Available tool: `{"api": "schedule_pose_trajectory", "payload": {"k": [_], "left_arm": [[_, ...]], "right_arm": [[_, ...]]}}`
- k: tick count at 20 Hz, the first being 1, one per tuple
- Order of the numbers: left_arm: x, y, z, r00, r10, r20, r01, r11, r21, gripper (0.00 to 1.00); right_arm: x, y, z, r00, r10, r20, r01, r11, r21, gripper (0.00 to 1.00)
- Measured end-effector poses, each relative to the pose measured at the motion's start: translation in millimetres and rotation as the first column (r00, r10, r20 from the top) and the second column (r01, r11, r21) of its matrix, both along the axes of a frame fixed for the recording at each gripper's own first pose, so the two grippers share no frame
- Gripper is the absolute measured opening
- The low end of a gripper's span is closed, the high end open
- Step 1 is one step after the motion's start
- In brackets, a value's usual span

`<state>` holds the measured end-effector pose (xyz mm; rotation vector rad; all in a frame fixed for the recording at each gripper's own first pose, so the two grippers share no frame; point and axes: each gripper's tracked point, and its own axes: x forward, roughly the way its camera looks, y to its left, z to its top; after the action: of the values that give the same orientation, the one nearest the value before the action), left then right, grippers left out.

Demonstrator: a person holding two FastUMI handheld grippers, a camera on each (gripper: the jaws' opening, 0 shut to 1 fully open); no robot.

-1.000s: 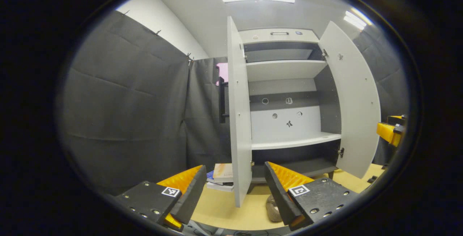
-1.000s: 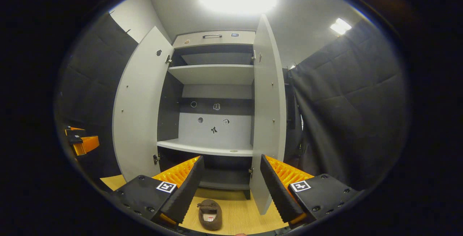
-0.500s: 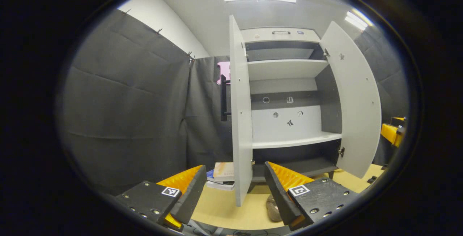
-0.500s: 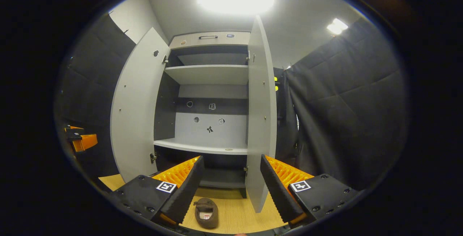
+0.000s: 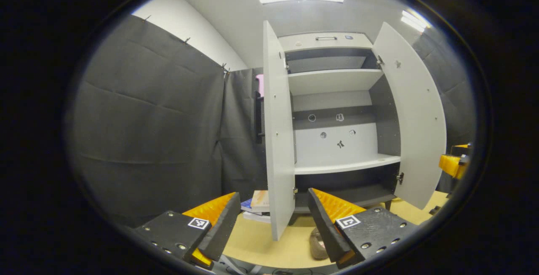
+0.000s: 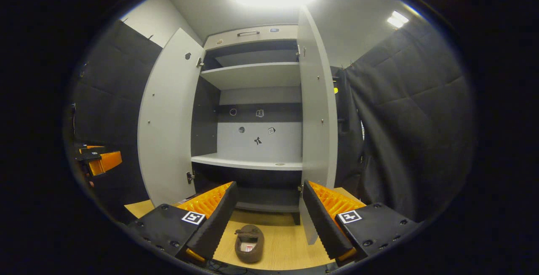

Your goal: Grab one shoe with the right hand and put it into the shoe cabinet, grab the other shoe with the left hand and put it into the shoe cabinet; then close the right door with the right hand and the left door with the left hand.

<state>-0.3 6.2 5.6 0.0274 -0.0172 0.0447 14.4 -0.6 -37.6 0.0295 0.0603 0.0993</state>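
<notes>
Shoe cabinet (image 6: 252, 98), pale grey with dark shelves, sits higher in the right gripper view than a moment ago, and the brown slipper-like shoe (image 6: 249, 243) lies fuller on the light wooden floor (image 6: 286, 249), between the parted fingers of the right gripper (image 6: 266, 220). Both doors stand wide, the shelves bare. The left gripper (image 5: 271, 224) is likewise spread, the other shoe (image 5: 316, 245) partly behind its finger.
</notes>
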Motion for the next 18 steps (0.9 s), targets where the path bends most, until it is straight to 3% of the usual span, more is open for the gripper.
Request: {"api": "schedule_pose_trajectory", "payload": {"k": [5,10,13,18], "left_arm": [[3,3,-3,1.000,0.024,-0.011,-0.024,1.000,0.009,0.92],[3,7,-9,0.999,0.029,-0.034,-0.028,0.999,0.040,0.92],[10,12,-7,0.999,0.038,-0.027,-0.037,0.998,0.057,0.92],[12,16,-14,0.997,0.049,-0.057,-0.045,0.997,0.068,0.92]], "right_arm": [[23,41,-51,0.985,0.127,-0.120,-0.131,0.991,-0.033,0.98],[54,73,-114,0.942,0.189,-0.278,-0.200,0.980,-0.009,0.96],[65,87,-150,0.904,0.215,-0.368,-0.238,0.971,-0.017,0.99],[67,101,-215,0.806,0.247,-0.538,-0.293,0.956,-0.001,0.99]]}}
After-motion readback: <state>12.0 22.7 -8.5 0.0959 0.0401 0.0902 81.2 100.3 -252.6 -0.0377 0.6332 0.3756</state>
